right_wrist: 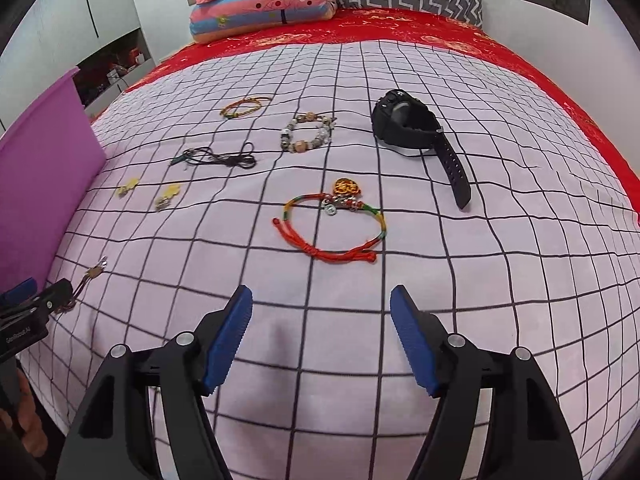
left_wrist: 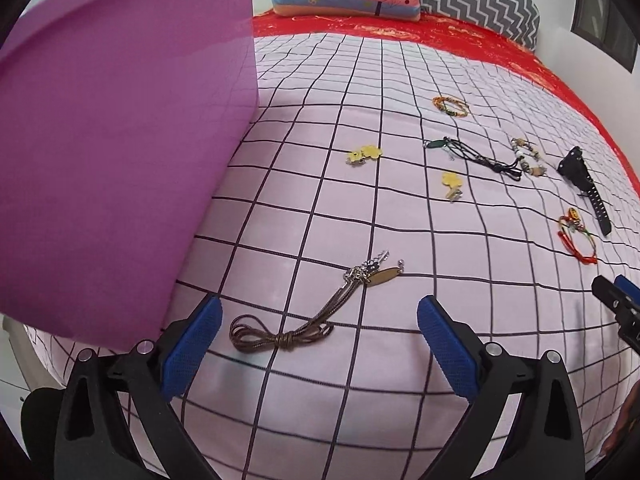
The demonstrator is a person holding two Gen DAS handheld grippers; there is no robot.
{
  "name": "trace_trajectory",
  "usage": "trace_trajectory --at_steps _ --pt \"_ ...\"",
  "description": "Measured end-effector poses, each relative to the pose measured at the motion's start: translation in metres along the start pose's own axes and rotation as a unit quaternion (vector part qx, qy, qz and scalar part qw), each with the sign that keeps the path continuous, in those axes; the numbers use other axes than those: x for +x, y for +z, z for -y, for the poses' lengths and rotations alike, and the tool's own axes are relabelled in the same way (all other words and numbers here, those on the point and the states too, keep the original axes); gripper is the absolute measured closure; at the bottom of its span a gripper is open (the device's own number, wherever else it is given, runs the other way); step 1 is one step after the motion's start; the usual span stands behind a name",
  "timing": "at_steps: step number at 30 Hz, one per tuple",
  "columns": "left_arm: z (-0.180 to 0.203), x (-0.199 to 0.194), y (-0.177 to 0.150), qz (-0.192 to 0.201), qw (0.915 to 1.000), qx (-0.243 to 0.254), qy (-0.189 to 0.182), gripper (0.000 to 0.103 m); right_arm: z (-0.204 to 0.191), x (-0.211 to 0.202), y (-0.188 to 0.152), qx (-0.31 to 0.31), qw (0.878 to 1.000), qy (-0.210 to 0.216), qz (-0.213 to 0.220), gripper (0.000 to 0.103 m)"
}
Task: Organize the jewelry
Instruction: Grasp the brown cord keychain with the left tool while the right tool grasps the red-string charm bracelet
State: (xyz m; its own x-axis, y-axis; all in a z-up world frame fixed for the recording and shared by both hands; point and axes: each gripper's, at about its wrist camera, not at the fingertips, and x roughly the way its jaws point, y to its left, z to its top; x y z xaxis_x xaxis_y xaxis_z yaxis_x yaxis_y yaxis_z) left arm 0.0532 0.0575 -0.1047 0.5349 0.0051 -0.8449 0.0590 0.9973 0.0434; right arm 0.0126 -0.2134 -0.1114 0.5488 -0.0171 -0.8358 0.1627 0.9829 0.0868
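Evidently nothing is picked up yet: the left gripper (left_wrist: pixel 318 326) hangs with fingers apart over the brown cord necklace (left_wrist: pixel 308 316) on the bed (left_wrist: pixel 400 380), purple bin (left_wrist: pixel 112 160) just left. The right gripper (right_wrist: pixel 320 320), also spread and empty, faces the red string bracelet (right_wrist: pixel 332 224). Next, likely lowering and closing on the cord.

The left gripper (left_wrist: pixel 318 312) hangs with jaws spread; a brown cord necklace (left_wrist: pixel 304 320) lies between them, a purple bin (left_wrist: pixel 120 152) just left.
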Motion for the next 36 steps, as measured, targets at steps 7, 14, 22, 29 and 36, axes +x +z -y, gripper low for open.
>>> trace_trajectory --at_steps 7,14,22,29,36 --pt "0.000 0.013 0.002 -0.004 1.0000 -0.001 -0.001 0.007 0.007 0.021 0.010 -0.003 1.000 -0.014 -0.005 0.035" --pt "0.001 0.024 0.004 -0.011 0.9999 -0.006 -0.005 0.007 0.005 0.034 0.017 -0.014 1.000 -0.018 -0.009 0.035" --pt "0.005 0.034 0.006 -0.012 0.9999 -0.008 -0.009 0.007 0.004 0.046 0.027 -0.020 0.999 -0.023 -0.011 0.035" --pt "0.006 0.043 0.006 -0.017 0.9995 -0.016 -0.019 0.007 0.001 0.054 0.032 -0.027 0.999 -0.025 -0.008 0.032" --pt "0.010 0.047 0.007 -0.015 0.9994 -0.024 -0.019 0.007 -0.002 0.059 0.034 -0.032 0.999 -0.025 0.001 0.033"
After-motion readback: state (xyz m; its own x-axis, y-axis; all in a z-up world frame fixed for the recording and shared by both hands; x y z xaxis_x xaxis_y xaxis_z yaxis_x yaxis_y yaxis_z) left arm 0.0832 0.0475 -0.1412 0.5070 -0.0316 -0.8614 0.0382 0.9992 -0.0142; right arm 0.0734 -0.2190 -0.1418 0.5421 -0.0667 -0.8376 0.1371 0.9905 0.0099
